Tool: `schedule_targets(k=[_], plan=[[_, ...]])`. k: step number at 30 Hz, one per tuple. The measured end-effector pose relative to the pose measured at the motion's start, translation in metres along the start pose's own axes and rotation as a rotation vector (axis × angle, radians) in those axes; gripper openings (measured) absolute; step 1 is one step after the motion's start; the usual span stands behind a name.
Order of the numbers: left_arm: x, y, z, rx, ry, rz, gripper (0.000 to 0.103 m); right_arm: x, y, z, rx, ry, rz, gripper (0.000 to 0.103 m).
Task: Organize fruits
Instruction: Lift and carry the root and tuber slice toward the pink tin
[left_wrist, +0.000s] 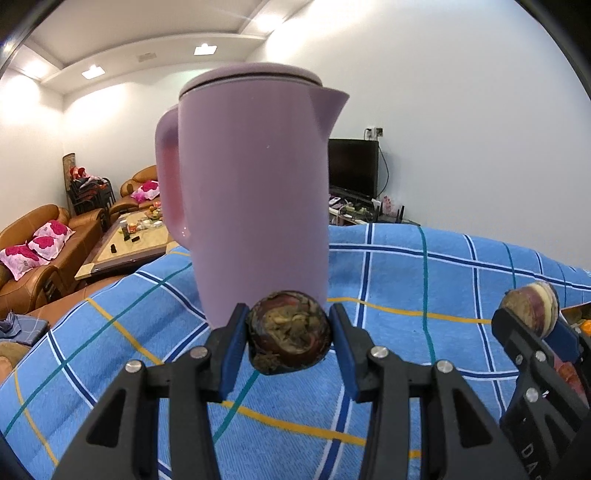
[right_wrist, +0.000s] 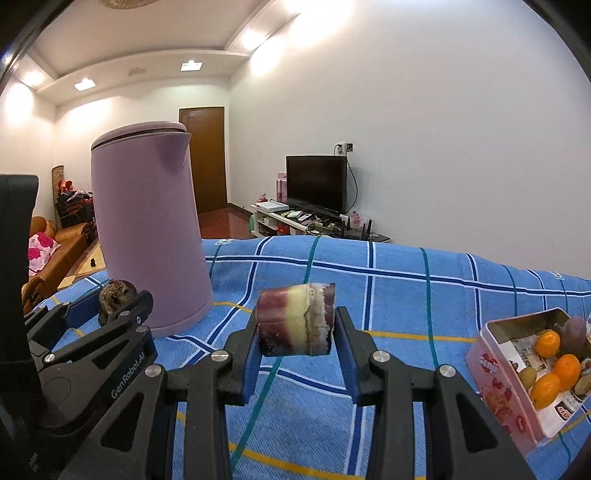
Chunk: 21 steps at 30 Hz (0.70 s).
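While both grippers hang above the blue checked cloth (right_wrist: 406, 295), each one has a fruit between its fingers. The left gripper (left_wrist: 288, 332) is closed part of the way on a dark brown round fruit (left_wrist: 288, 334); both blue pads press on its sides, and it is held clear of the cloth. In the right wrist view this same gripper (right_wrist: 110, 314) shows at the left with the brown fruit (right_wrist: 114, 299) in it.

The right gripper (right_wrist: 295, 325) is closed about as far on a short piece of sugarcane (right_wrist: 295, 319), purple and pale yellow, with its cut ends against the two pads. The left wrist view shows the right gripper (left_wrist: 532, 317) at the right edge, with the cane piece (left_wrist: 532, 306) seen from its end.

A purple kettle (left_wrist: 255, 192) with a lid stands upright on the cloth, just behind the left gripper. At the far right of the cloth stands a pink tin box (right_wrist: 506, 384), open at the top. Inside it lie several small oranges (right_wrist: 565, 367), a purple fruit (right_wrist: 574, 328) and some small brownish-green ones. The box is well apart from the kettle, and the right gripper is between them.
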<state>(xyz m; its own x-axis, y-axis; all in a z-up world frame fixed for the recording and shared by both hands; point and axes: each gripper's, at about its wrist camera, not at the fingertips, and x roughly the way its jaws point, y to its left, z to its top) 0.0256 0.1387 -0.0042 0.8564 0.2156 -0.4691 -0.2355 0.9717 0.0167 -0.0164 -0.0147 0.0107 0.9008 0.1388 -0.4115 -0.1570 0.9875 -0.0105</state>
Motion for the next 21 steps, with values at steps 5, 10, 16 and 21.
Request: schedule_targets(k=[5,10,16,21], plan=[[-0.010,-0.003,-0.003,0.005,-0.012,-0.010,0.046,-0.003,-0.002,-0.001,-0.001,-0.002,-0.002,0.039],[-0.017,-0.009,-0.006,0.019,-0.019,-0.020,0.046,-0.007,-0.007,-0.003,0.010,0.001,-0.004,0.039],[-0.024,-0.015,-0.008,0.022,-0.019,-0.040,0.046,-0.011,-0.015,-0.004,0.025,0.007,-0.007,0.039],[-0.029,-0.023,-0.010,0.030,-0.023,-0.046,0.046,-0.014,-0.019,-0.005,0.023,0.006,-0.012,0.039]])
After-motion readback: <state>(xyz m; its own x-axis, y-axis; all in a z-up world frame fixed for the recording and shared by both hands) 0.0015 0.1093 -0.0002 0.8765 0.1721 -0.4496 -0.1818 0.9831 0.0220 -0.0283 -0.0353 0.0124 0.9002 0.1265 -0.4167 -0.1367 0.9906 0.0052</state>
